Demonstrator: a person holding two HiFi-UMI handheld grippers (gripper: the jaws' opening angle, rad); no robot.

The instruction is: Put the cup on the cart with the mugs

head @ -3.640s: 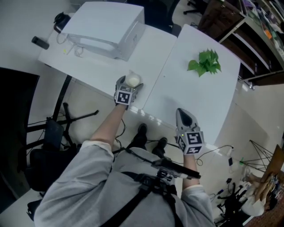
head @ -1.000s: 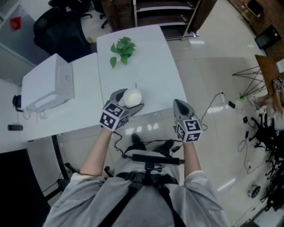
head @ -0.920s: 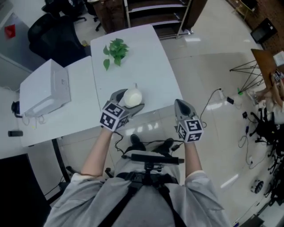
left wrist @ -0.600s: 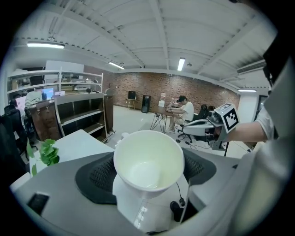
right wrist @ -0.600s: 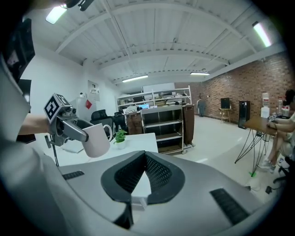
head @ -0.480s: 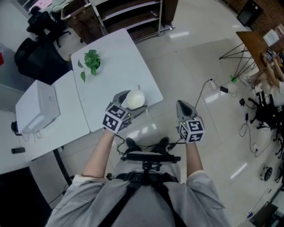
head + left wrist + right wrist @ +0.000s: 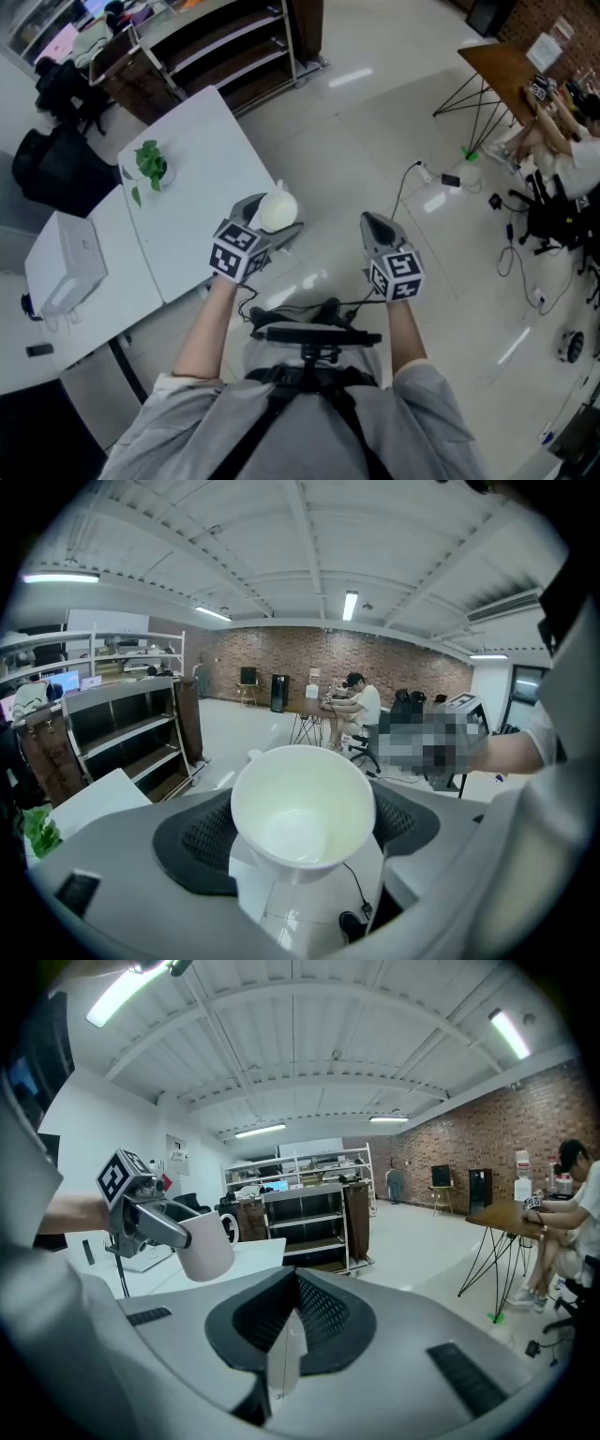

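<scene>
My left gripper (image 7: 272,217) is clamped on the white cup (image 7: 302,803), held in the air just past the tabletop (image 7: 206,178) edge. My right gripper (image 7: 375,227) is closed on nothing. The pick-up looks done (my judgement). No cart with mugs is in view, so carrying and setting down remain.

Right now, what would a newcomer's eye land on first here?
The empty white cup clamped in the left gripper, held out front, stands out first. Beside it the right gripper is shut on nothing. Farther left, a small green plant sits on the white table.
</scene>
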